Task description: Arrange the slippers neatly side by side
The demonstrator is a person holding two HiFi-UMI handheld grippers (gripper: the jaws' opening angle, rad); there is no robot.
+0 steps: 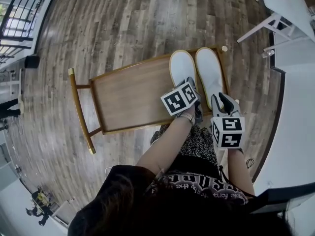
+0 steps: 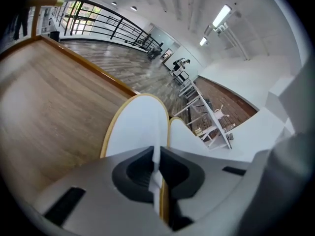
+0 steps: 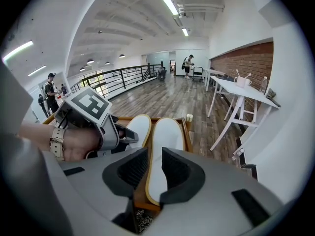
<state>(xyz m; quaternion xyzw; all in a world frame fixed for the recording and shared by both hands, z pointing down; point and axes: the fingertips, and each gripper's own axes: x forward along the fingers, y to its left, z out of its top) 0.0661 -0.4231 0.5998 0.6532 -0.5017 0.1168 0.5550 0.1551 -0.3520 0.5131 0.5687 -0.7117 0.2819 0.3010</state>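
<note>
Wooden low table [image 1: 128, 97]: left slipper [image 1: 182, 65] and right slipper [image 1: 209, 73] are noted at its right end, side by side, touching. Left gripper [image 2: 156, 166] is pinched onto the left slipper's edge. Right gripper [image 3: 153, 173] is held apart around the right slipper's heel, not pressing. Task is judged nearly done; only release remains.

light: bright, even, ceiling strips [image 3: 169, 4] | shadows: soft | edges: fisheye bend, dark corners | foreground: soft-focus
</note>
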